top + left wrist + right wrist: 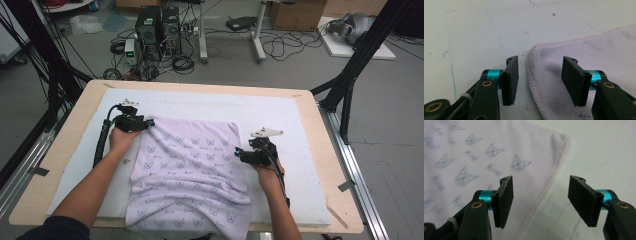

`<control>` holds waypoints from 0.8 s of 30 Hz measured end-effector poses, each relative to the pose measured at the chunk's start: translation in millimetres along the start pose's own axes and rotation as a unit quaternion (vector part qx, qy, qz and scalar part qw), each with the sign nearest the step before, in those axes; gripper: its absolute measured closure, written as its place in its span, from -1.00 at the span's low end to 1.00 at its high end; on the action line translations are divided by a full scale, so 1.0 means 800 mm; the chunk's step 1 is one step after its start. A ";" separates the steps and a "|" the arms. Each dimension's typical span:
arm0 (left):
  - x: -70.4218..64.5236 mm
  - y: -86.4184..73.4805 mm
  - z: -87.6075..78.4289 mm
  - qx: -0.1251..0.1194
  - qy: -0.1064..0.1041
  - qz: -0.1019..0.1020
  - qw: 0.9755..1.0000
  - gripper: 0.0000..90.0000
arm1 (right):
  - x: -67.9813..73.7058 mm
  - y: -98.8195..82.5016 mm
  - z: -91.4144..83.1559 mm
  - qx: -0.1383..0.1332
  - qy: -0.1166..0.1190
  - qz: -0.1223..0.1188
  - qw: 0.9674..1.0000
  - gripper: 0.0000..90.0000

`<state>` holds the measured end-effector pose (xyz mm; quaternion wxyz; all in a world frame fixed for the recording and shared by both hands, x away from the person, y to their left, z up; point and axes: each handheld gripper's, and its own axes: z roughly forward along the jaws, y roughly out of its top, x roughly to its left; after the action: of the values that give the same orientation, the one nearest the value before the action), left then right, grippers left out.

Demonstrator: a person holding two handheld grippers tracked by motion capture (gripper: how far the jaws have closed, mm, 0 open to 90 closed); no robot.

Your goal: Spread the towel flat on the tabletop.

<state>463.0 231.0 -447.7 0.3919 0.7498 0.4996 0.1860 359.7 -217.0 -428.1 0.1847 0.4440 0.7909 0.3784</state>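
Here's the pale lilac towel (192,172), printed with little butterfly marks, lying spread over the middle of the counter (320,135) on its white mat (280,112), with the near end draped over the counter's near edge. The left gripper (148,122) sits at the towel's far-left corner. In the left gripper view its jaws stand spread, and the rounded, stitched corner of the towel (574,50) lies flat between them, one jaw over bare mat, the other over cloth, neither pad pressing on it. Over to the right gripper (239,152), down at the towel's right edge, about halfway along. In the right gripper view these jaws are spread wide too, and the hemmed edge (544,192) runs diagonally up through the gap, cloth on one side, white mat on the other. Nothing pinched there. The towel's far-right corner (561,138) shows a small raised fold just ahead of that gripper. Both forearms come in from the near edge of the counter.
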 end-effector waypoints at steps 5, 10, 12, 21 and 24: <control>-0.001 -0.002 -0.001 -0.002 0.014 0.015 1.000 0.29 | -0.019 0.031 0.053 0.032 -0.023 0.006 0.999 -0.11; -0.002 -0.003 0.000 -0.001 -0.004 0.025 1.000 0.83 | -0.032 0.045 0.085 0.031 -0.027 0.012 0.999 0.06; -0.006 -0.001 0.001 -0.001 0.003 0.028 1.000 0.91 | -0.035 0.051 0.090 0.034 -0.016 0.002 0.999 0.38; 0.001 0.012 0.003 -0.024 0.012 -0.029 0.999 0.92 | -0.056 0.086 0.095 0.024 -0.042 -0.008 0.999 0.96; -0.004 0.028 0.005 -0.039 0.014 -0.020 0.999 0.92 | -0.069 0.085 0.091 0.001 -0.051 0.006 0.999 0.95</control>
<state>477.7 222.6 -432.4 0.4170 0.7211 0.5126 0.2081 473.0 -210.2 -425.6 0.2223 0.4679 0.7779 0.3557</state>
